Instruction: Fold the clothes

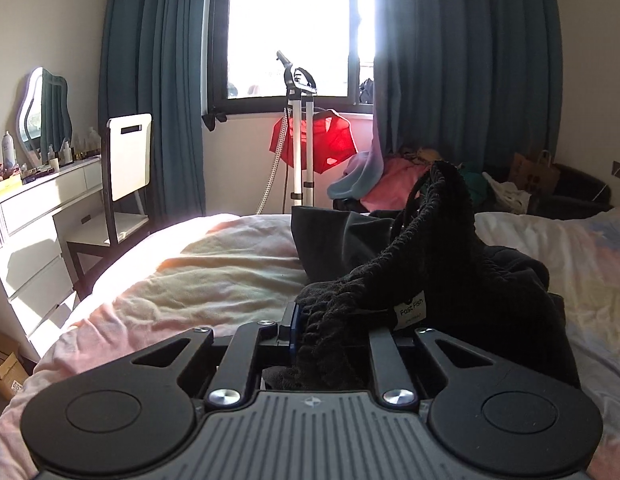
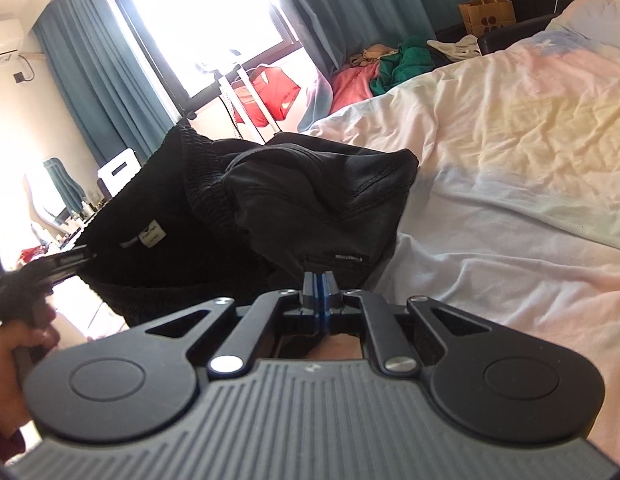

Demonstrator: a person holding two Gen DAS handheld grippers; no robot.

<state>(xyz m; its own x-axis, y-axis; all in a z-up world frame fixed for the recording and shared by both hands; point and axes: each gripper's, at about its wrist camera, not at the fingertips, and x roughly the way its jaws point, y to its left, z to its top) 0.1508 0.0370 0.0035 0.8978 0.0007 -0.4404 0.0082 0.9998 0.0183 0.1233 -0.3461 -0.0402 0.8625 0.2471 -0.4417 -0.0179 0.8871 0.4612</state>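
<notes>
A black garment (image 1: 441,280) with a ribbed elastic waistband and a white label hangs bunched above the bed. My left gripper (image 1: 341,325) is shut on the waistband; knit fabric fills the gap and hides the right pad. In the right wrist view the same black garment (image 2: 310,200) is stretched between both tools. My right gripper (image 2: 319,280) is shut, its blue pads pressed together on the smoother edge of the cloth at their tips. The left gripper (image 2: 66,264) shows blurred at the left edge, held by a hand (image 2: 22,344).
The bed (image 1: 198,276) has a crumpled pastel sheet (image 2: 509,152). Beyond it are a pile of clothes (image 1: 393,184), a garment steamer stand (image 1: 300,140) with a red garment, a paper bag (image 1: 535,174), a white dresser (image 1: 38,216) with a mirror, and a chair (image 1: 122,184).
</notes>
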